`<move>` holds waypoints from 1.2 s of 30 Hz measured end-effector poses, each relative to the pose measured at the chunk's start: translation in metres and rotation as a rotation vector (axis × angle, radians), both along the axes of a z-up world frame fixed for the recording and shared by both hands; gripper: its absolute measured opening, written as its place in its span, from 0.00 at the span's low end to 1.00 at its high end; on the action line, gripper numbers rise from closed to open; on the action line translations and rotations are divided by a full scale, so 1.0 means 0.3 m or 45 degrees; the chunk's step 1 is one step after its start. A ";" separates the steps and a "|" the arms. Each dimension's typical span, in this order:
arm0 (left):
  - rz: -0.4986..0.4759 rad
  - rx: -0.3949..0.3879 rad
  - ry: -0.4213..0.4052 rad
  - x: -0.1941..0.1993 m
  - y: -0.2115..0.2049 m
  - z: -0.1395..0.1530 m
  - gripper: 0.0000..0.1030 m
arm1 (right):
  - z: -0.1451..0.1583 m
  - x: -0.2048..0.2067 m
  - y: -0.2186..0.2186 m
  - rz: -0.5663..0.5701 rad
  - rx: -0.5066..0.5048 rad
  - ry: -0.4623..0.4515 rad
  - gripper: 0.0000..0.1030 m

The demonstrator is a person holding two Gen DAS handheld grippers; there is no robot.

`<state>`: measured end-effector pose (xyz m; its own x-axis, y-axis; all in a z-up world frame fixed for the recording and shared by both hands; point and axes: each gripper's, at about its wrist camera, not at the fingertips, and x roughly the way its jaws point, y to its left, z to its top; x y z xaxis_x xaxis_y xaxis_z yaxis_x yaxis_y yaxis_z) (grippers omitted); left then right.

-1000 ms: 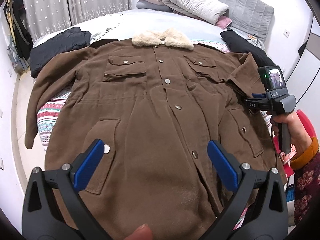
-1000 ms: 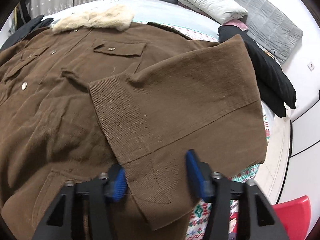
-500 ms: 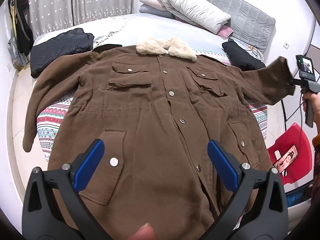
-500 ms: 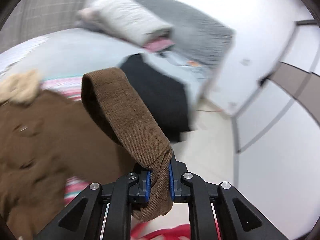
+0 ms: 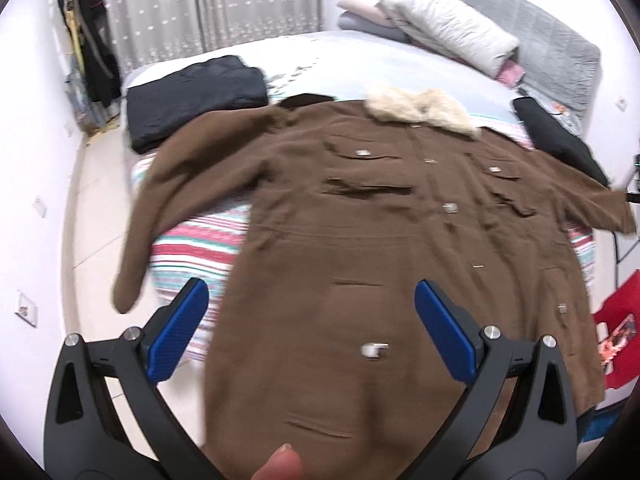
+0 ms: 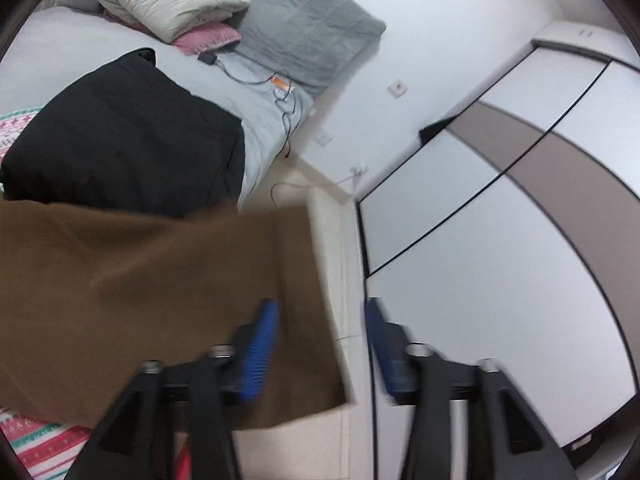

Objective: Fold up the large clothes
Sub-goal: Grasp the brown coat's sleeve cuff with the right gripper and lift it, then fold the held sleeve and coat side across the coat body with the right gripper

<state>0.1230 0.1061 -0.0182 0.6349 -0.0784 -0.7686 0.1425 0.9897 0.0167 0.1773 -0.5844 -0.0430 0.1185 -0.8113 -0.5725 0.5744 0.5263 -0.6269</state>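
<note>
A large brown coat (image 5: 360, 232) with a cream fur collar (image 5: 420, 110) lies face up on the bed, both sleeves spread outward. My left gripper (image 5: 310, 328) is open and empty above the coat's lower hem. The coat's right sleeve (image 5: 592, 204) stretches out to the right. In the right wrist view this sleeve end (image 6: 160, 304) lies flat past the bed's edge. My right gripper (image 6: 320, 344) is open, its left pad over the cuff edge, nothing held between the jaws.
A folded dark garment (image 5: 192, 100) lies at the bed's far left, another black one (image 6: 120, 140) at the right. Pillows (image 5: 440, 36) are stacked at the head. A red chair (image 5: 620, 328) stands right of the bed; a wardrobe (image 6: 500, 220) is close by.
My right gripper pulled the folded-in sleeve outward to the right, then opened and let it go. My left gripper drifted left over the hem, still open.
</note>
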 end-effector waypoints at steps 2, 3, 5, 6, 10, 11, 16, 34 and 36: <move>0.001 0.011 0.024 0.025 0.047 -0.016 1.00 | 0.025 -0.036 0.045 0.073 0.059 -0.054 0.60; -0.007 0.006 0.050 0.038 0.078 -0.029 1.00 | 0.035 -0.063 0.061 0.112 0.122 -0.087 0.60; -0.009 -0.002 0.096 0.049 0.124 -0.052 1.00 | 0.054 -0.113 0.114 0.221 0.307 -0.167 0.63; -0.018 -0.015 0.113 0.047 0.139 -0.061 1.00 | 0.062 -0.146 0.151 0.288 0.415 -0.200 0.64; -0.078 -0.123 0.182 0.026 0.207 -0.100 1.00 | 0.073 -0.279 0.319 0.529 0.758 -0.263 0.66; -0.100 -0.150 0.187 0.015 0.223 -0.108 1.00 | 0.063 -0.310 0.375 0.574 0.827 -0.266 0.67; -0.186 -0.232 0.226 -0.024 0.269 -0.149 1.00 | -0.047 -0.484 0.627 0.696 1.146 -0.242 0.68; -0.419 -0.747 0.502 -0.178 0.342 -0.359 0.70 | -0.254 -0.817 0.873 0.832 1.799 -0.265 0.68; -0.442 -0.780 0.522 -0.209 0.335 -0.367 0.69 | -0.268 -0.812 0.901 0.846 1.843 -0.252 0.66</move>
<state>0.0604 0.2066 -0.1282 0.1747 -0.7011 -0.6913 0.3198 0.7045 -0.6336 -0.0663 -0.3142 -0.1235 0.3741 0.5966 -0.7100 0.0207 0.7601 0.6495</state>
